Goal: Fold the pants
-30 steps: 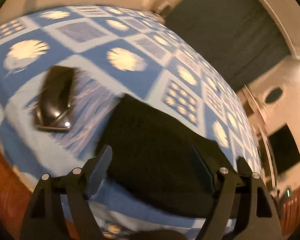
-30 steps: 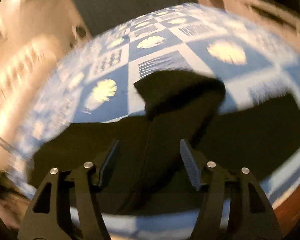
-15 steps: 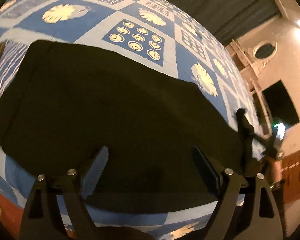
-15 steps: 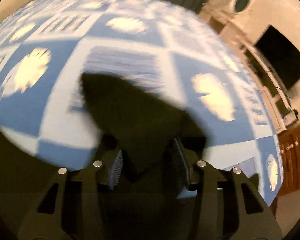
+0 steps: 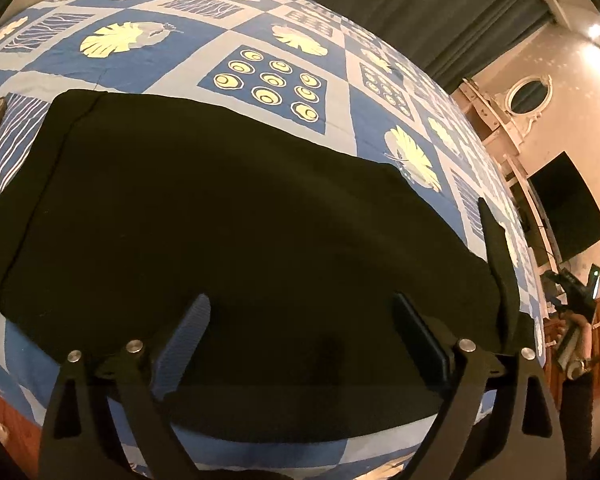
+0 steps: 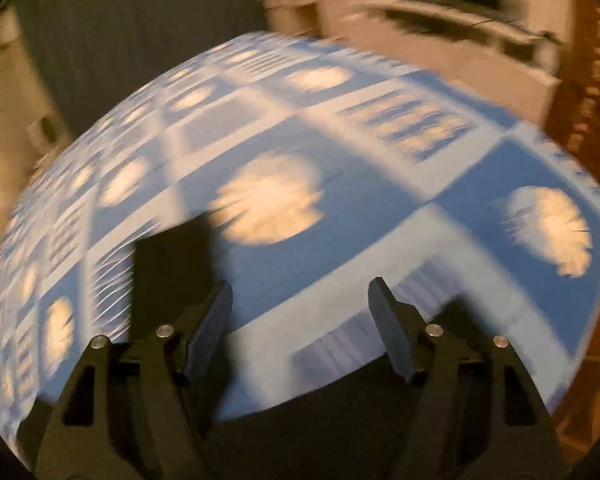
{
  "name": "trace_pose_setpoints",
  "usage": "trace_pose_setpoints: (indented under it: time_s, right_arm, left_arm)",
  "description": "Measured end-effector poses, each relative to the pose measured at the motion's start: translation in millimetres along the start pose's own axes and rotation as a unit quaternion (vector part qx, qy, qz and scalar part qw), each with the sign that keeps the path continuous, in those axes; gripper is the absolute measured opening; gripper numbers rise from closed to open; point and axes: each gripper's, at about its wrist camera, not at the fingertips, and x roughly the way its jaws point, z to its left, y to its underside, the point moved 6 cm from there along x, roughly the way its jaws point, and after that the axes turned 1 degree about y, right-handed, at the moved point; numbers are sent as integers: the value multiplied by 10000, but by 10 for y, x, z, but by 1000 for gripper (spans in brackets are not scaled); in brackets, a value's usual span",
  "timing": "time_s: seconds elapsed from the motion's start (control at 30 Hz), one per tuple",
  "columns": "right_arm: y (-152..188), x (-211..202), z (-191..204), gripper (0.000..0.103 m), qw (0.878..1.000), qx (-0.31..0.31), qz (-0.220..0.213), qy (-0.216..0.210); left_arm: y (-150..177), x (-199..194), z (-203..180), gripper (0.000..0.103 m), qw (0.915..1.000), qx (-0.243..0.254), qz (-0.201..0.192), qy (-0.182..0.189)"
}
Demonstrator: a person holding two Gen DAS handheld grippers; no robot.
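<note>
Across the middle of the left wrist view, we are seeing the black pants [image 5: 228,216] lying flat on the blue patterned bedspread [image 5: 148,60]. Our left gripper [image 5: 300,332] is hovering over their near edge, its jaws having just been opening, spread with nothing pinched. In the blurred right wrist view, our right gripper [image 6: 300,312] is likewise opening, empty, above the bedspread.

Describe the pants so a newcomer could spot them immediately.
Find the bed covered by a blue and white patchwork bedspread printed with pale leaves and rings. Near its front edge lie the pants, spread flat as a broad slab. They are plain black, the only unpatterned thing on it.
</note>
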Motion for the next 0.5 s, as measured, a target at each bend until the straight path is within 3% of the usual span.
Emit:
trace_pose_setpoints:
  time_s: [0.13, 0.23, 0.33, 0.43, 0.5]
  right_arm:
    - [104, 202, 955, 78, 9918, -1254, 166, -165]
    - [31, 626, 1483, 78, 9822, -1842, 328, 188]
    - [-47, 1070, 1777, 65, 9760, -2022, 561, 581]
    - [-40, 1389, 1899, 65, 9647, -2240, 726, 1183]
    - [2, 1506, 1884, 64, 9605, -2299, 894, 1289]
  left_arm:
    - [-8, 14, 24, 92, 10000, -61, 1, 77]
    - [-17, 6, 62, 92, 9996, -183, -27, 233]
    - [-23, -10, 93, 92, 9987, -298, -66, 397]
    - [-30, -19, 116, 93, 9977, -394, -96, 540]
    - [-31, -23, 128, 93, 9971, -444, -113, 611]
